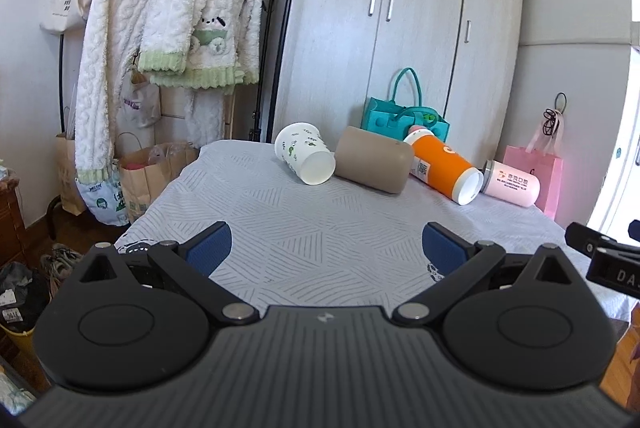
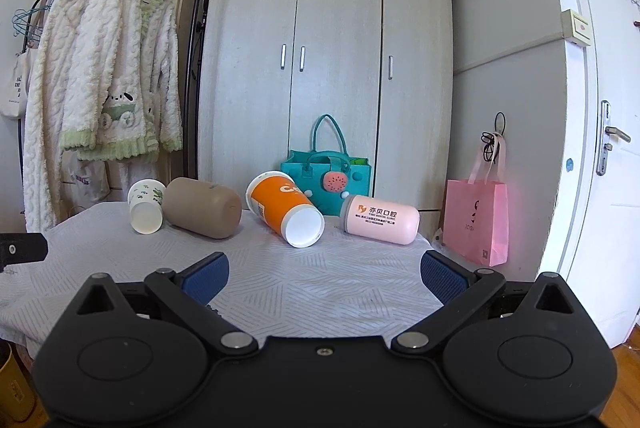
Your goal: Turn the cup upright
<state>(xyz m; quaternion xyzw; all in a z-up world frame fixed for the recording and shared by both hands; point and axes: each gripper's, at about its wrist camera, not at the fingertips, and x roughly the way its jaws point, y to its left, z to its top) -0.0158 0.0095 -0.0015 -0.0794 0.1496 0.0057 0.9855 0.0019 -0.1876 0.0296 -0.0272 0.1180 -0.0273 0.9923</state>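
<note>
Beyond spread, empty fingers of both grippers, four cups are seen on their sides across the cloth-covered counter [image 2: 320, 292]: white printed paper cup [image 1: 305, 159], tan cup [image 1: 372, 165], orange cup [image 2: 285, 208], pink cup [image 2: 380, 220].

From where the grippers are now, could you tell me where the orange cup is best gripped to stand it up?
Grip the orange cup across its mid-body, probably with the right gripper, coming from the front. It lies on its side, white base toward the camera, and the brown cup and pink cup leave little room beside it.
</note>
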